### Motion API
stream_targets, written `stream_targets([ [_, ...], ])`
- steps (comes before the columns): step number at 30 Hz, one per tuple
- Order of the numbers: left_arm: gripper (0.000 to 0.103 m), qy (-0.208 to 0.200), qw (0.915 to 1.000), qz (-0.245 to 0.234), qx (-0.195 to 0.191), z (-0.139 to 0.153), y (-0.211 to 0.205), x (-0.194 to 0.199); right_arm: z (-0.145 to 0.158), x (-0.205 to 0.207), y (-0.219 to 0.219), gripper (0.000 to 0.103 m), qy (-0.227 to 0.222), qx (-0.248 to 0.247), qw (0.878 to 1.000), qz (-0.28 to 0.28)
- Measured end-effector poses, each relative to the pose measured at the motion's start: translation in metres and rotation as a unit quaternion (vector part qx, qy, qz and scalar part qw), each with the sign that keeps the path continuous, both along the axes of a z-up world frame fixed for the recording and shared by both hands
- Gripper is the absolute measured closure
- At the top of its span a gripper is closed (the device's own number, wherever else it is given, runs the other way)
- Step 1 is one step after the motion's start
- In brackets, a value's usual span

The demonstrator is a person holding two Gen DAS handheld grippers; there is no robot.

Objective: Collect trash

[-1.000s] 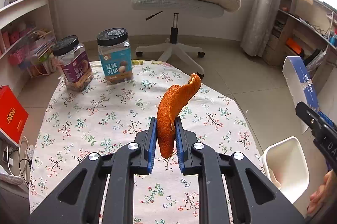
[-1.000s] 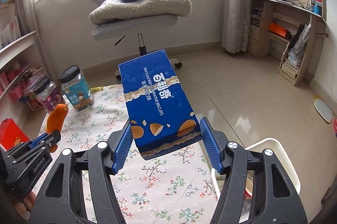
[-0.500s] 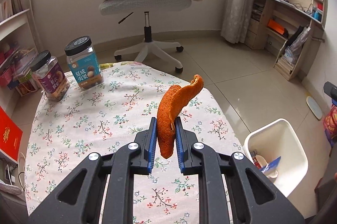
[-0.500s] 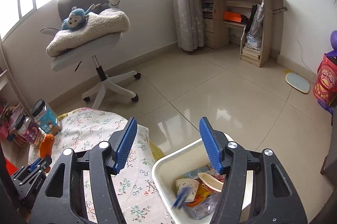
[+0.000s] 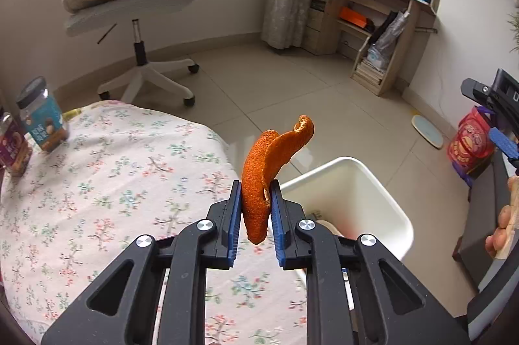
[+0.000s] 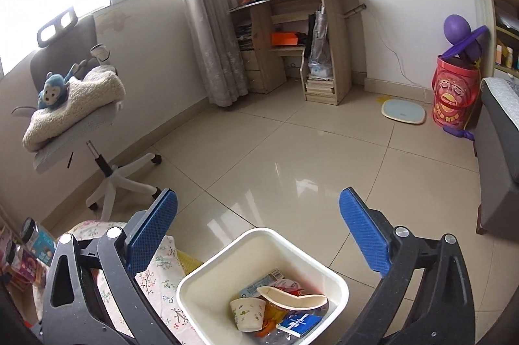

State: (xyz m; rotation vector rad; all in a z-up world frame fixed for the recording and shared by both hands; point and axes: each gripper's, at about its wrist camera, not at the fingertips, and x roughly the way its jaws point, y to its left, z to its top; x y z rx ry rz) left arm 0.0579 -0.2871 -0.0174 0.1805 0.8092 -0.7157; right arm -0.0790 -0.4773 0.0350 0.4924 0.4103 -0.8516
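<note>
left claw (image 5: 256, 208) grips one peel (image 5: 264, 173) (orange)

The surface (image 5: 107, 183) has a white cloth with little flowers on it. Two jars with black lids stand near its far left edge, a blue one (image 5: 40, 114) and a dark red one (image 5: 13, 147), close together. The tiled floor (image 6: 292, 157) holds a white bin (image 6: 207, 283) just beside the surface, a swivel chair (image 6: 107, 179), a red bucket (image 6: 454, 98) and a flat blue scale (image 6: 404, 112).
</note>
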Motion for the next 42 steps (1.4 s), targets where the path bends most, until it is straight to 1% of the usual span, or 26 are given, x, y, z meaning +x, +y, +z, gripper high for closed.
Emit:
stream_targets([
  [4, 0.083, 0.024, 0.9992, -0.032, -0.005, -0.005, -0.035, -0.013, -0.001, -0.014, -0.014, 0.007, -0.011, 0.010, 1.000, -0.020],
  [8, 0.082, 0.043, 0.9976, -0.055, -0.003, -0.008, -0.061, -0.021, 0.000, -0.018, -0.019, 0.007, -0.010, 0.004, 0.999, -0.031],
  [10, 0.075, 0.047, 0.9971, -0.059, -0.007, -0.005, -0.065, -0.022, 0.000, -0.022, -0.022, 0.007, -0.012, 0.003, 0.999, -0.034],
  [12, 0.057, 0.041, 0.9973, -0.060, -0.010, 0.000, -0.065, -0.024, 0.001, -0.023, -0.021, 0.007, -0.013, 0.000, 0.999, -0.033],
  [13, 0.052, 0.033, 0.9978, -0.057, -0.009, 0.003, -0.064, -0.025, 0.002, -0.022, -0.019, 0.007, -0.013, -0.005, 0.999, -0.033],
  [15, 0.042, 0.013, 0.9987, -0.048, -0.008, 0.010, -0.059, -0.026, 0.005, -0.020, -0.013, 0.007, -0.012, -0.016, 0.999, -0.028],
  [16, 0.039, 0.003, 0.9991, -0.042, -0.007, 0.014, -0.055, -0.026, 0.007, -0.017, -0.009, 0.007, -0.011, -0.023, 0.999, -0.024],
  [17, 0.032, -0.007, 0.9994, -0.033, -0.006, 0.018, -0.050, -0.025, 0.009, -0.015, -0.004, 0.007, -0.010, -0.031, 0.999, -0.021],
  [18, 0.026, -0.020, 0.9996, -0.021, -0.006, 0.023, -0.044, -0.025, 0.011, -0.013, 0.001, 0.007, -0.011, -0.039, 0.999, -0.017],
  [19, 0.022, -0.036, 0.9993, -0.006, -0.008, 0.029, -0.037, -0.025, 0.013, -0.011, 0.007, 0.007, -0.011, -0.048, 0.999, -0.013],
  [20, 0.015, -0.055, 0.9984, 0.010, -0.011, 0.035, -0.029, -0.025, 0.015, -0.010, 0.014, 0.007, -0.013, -0.057, 0.998, -0.009],
  [21, 0.010, -0.072, 0.9970, 0.024, -0.016, 0.042, -0.020, -0.025, 0.018, -0.009, 0.021, 0.007, -0.014, -0.066, 0.998, -0.004],
  [23, 0.007, -0.104, 0.9930, 0.051, -0.025, 0.054, -0.001, -0.026, 0.021, -0.005, 0.036, 0.007, -0.016, -0.083, 0.996, 0.008],
  [26, 0.007, -0.140, 0.9852, 0.093, -0.031, 0.067, 0.028, -0.023, 0.026, 0.001, 0.063, 0.007, -0.028, -0.103, 0.993, 0.043],
  [30, 0.007, -0.162, 0.9745, 0.153, -0.021, 0.075, 0.069, -0.015, 0.032, 0.011, 0.104, 0.007, -0.045, -0.133, 0.985, 0.097],
  [32, 0.007, -0.158, 0.9723, 0.172, -0.013, 0.077, 0.089, -0.010, 0.031, 0.019, 0.124, 0.007, -0.047, -0.135, 0.981, 0.128],
  [35, 0.007, -0.151, 0.9690, 0.196, -0.006, 0.076, 0.121, -0.004, 0.026, 0.034, 0.148, 0.007, -0.036, -0.122, 0.979, 0.160],
  [38, 0.007, -0.151, 0.9617, 0.228, -0.005, 0.075, 0.151, 0.001, 0.022, 0.050, 0.170, 0.007, -0.032, -0.108, 0.976, 0.187],
  [42, 0.007, -0.151, 0.9532, 0.262, -0.005, 0.074, 0.188, 0.010, 0.017, 0.069, 0.202, 0.007, -0.024, -0.107, 0.968, 0.225],
])
